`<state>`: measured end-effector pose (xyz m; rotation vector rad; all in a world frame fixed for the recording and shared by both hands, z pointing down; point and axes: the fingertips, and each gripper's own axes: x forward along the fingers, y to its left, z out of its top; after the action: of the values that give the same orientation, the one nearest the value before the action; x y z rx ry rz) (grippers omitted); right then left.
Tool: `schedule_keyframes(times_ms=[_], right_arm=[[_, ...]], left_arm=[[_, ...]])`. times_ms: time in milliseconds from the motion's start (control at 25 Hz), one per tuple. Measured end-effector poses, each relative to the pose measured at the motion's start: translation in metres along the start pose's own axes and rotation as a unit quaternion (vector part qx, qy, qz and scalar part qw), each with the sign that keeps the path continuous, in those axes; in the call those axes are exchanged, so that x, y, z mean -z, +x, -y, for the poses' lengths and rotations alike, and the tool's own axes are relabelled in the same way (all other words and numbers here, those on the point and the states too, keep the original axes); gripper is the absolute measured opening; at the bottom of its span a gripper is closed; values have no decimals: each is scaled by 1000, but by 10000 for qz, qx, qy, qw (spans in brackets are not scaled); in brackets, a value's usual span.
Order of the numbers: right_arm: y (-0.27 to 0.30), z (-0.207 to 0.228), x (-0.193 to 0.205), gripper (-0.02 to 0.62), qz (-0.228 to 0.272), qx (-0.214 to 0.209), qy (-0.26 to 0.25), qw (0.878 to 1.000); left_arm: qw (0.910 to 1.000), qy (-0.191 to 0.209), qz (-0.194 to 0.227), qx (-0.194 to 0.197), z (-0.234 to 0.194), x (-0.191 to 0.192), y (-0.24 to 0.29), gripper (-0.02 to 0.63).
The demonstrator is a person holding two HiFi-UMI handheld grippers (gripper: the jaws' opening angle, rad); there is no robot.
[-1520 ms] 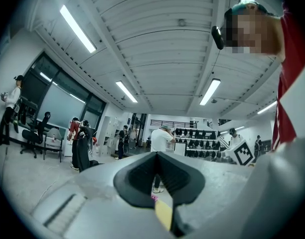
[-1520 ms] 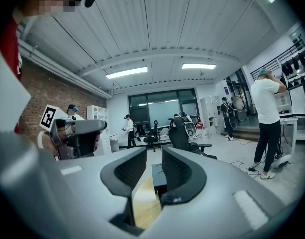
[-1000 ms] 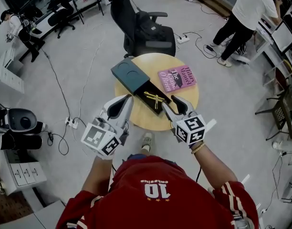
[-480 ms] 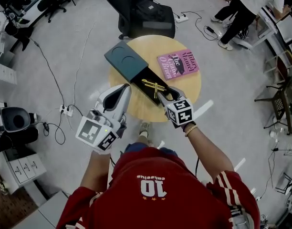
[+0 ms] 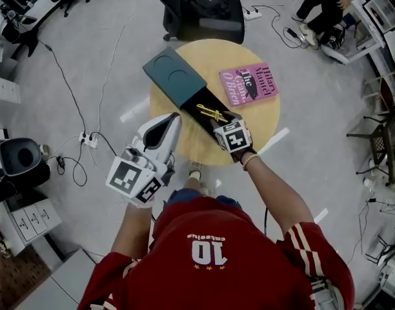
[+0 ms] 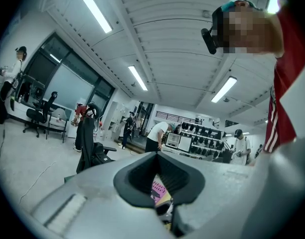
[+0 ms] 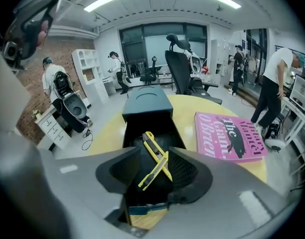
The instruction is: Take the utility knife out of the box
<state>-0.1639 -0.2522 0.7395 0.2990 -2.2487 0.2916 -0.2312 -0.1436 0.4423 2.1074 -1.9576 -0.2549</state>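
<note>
A person in a red jersey stands at a small round wooden tabletop with a gripper in each hand. On the tabletop lies a dark teal box whose black inner tray is slid out toward the person. Two yellow utility knives lie crossed over each other in that tray. A pink book lies flat just beside the box, on the person's right.

The right gripper points steeply down over the near end of the tray. Its jaws stand apart. In the right gripper view the crossed knives show in the gap between them, and neither pad presses on a knife, so the knives rest in the box.

The left gripper is held roughly level off the tabletop's near-left edge, apart from the box. Its jaws are closed together at the tips, with nothing between them.

A black office chair stands beyond the tabletop.
</note>
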Motion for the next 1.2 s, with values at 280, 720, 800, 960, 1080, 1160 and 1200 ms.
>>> schedule_keyframes(times_ms=[280, 720, 800, 960, 1080, 1160, 1200], right_arm=[[45, 16, 18, 161, -792, 56, -59, 9968], [57, 15, 25, 116, -1470, 52, -188, 9889], [55, 15, 25, 85, -1444, 76, -308, 9890], [51, 16, 19, 52, -1194, 78, -221, 9926], [45, 16, 12, 52, -904, 65, -304, 9954], [35, 16, 6, 51, -701, 116, -324, 9969], [29, 15, 1, 51, -554, 137, -354, 9977]], left_arm=[[9998, -167, -48, -138, -26, 8, 10, -2], [9994, -265, -105, -195, -37, 14, 13, -2], [9994, -270, -90, -201, -38, 13, 12, -2], [9994, -257, -65, -220, -37, 9, 8, -2], [9995, -230, -63, -213, -35, 9, 6, -2], [9996, -206, -62, -188, -32, 9, 5, -2], [9997, -190, -64, -170, -30, 9, 4, -2]])
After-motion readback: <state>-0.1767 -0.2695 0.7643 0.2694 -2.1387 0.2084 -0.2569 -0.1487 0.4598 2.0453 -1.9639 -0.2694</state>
